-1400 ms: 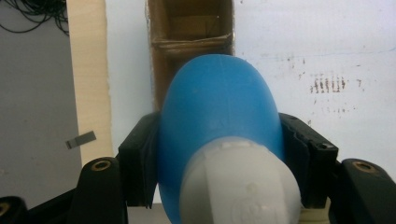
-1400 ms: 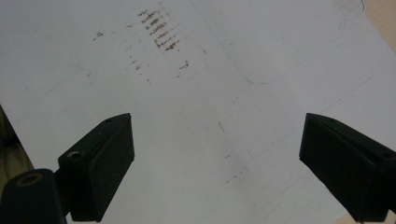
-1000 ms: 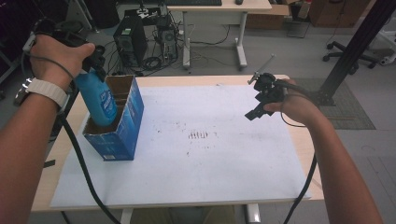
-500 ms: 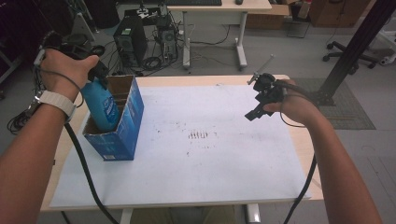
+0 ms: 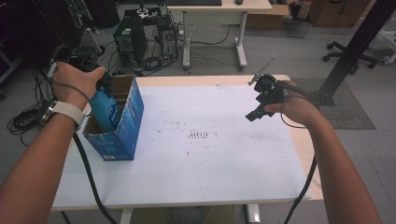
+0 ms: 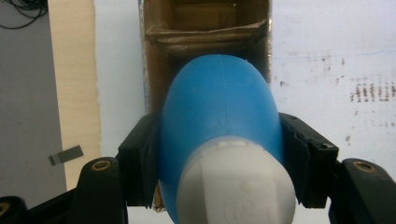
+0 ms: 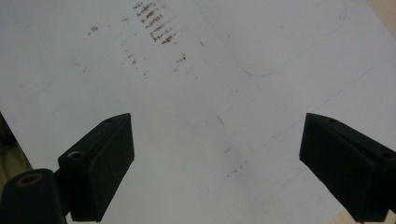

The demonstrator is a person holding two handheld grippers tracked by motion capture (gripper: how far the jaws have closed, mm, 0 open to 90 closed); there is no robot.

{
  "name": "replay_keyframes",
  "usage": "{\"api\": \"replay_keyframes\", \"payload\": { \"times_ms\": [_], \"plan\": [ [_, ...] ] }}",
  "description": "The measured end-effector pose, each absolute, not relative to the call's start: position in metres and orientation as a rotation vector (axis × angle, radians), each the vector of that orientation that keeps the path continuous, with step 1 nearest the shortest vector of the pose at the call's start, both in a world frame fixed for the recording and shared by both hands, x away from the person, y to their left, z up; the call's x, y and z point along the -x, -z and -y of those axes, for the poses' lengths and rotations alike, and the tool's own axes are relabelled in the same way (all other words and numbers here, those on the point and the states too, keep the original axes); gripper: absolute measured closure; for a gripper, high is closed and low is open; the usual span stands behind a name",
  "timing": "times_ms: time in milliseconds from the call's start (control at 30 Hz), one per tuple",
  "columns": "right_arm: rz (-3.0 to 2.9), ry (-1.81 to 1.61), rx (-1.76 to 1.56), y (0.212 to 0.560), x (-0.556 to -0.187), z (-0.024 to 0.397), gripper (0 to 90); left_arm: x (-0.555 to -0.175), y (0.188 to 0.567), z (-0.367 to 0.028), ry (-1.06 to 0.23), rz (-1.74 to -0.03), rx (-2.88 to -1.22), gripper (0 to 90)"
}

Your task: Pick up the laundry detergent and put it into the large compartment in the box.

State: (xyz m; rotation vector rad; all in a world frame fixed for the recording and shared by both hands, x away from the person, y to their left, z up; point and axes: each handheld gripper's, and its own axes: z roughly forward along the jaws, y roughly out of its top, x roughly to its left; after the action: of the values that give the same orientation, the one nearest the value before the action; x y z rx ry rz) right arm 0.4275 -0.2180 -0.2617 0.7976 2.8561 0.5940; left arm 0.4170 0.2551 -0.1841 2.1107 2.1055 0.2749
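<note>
Left claw: jaws clamped on the blue bottle, pads pressing its shoulder on either side, just past the white cap nearest the camera.

Bottle hangs below the claw, lower part already inside the open blue carton. Cardboard walls sit close on both sides.

Step in hand, as judged: lower bottle into carton. To do it well, keep the grip firm, descend straight, hold the body centred between the walls, and release only once the base seats.

Long axis runs near vertical, cap up toward the claw, base down into the carton, slightly tilted.

Far across the bench, right claw: jaws apart, holding nothing, over the bare white sheet.
</note>
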Motion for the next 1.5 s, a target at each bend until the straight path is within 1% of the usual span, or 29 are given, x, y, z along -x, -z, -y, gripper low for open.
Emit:
{"api": "replay_keyframes", "payload": {
  "times_ms": [533, 1167, 1500],
  "plan": [
    [-2.865, -0.590, -0.800, 0.266, -0.430, 0.215, 10.4, -0.422, 0.216, -0.254, -0.288, -2.104, -2.137, 37.3],
    [-2.867, -0.579, -0.806, 0.268, -0.429, 0.215, 10.4, -0.422, 0.235, -0.252, -0.319, -2.089, -2.166, 37.3],
    [-2.866, -0.579, -0.814, 0.268, -0.429, 0.217, 10.4, -0.423, 0.249, -0.252, -0.305, -2.082, -2.178, 37.3]
  ]
}}
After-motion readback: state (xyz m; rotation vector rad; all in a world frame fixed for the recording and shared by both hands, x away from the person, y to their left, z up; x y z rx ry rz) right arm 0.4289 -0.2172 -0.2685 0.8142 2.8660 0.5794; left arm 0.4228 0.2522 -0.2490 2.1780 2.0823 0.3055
